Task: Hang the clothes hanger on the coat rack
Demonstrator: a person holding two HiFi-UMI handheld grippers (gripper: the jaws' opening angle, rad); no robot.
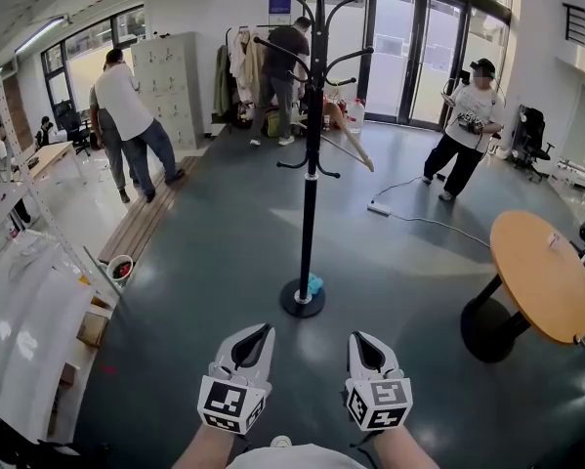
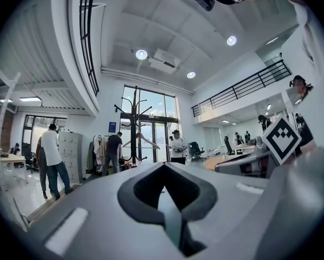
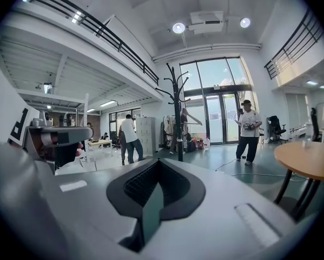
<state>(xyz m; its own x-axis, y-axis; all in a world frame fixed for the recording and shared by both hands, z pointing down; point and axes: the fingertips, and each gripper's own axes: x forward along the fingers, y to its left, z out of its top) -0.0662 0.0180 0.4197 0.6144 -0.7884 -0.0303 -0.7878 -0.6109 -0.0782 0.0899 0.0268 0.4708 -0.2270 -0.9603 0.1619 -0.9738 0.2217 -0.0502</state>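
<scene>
A black coat rack [image 1: 312,135] stands on the floor straight ahead, with curved hooks at the top and midway up the pole. From one of its mid hooks a wooden clothes hanger [image 1: 349,149] hangs tilted, off to the pole's right. The rack [image 2: 132,129] and hanger [image 2: 141,140] look small in the left gripper view, and both rack [image 3: 177,110] and hanger [image 3: 193,116] show in the right gripper view too. My left gripper [image 1: 261,332] and right gripper [image 1: 359,339] are side by side low in the head view, well short of the rack. Each is shut and empty.
A round wooden table [image 1: 542,274] stands at the right. White shelving [image 1: 26,332] lines the left edge. A cable and power strip [image 1: 385,208] lie on the floor behind the rack. People stand at the left [image 1: 126,106], the back [image 1: 287,62] and the right [image 1: 468,125].
</scene>
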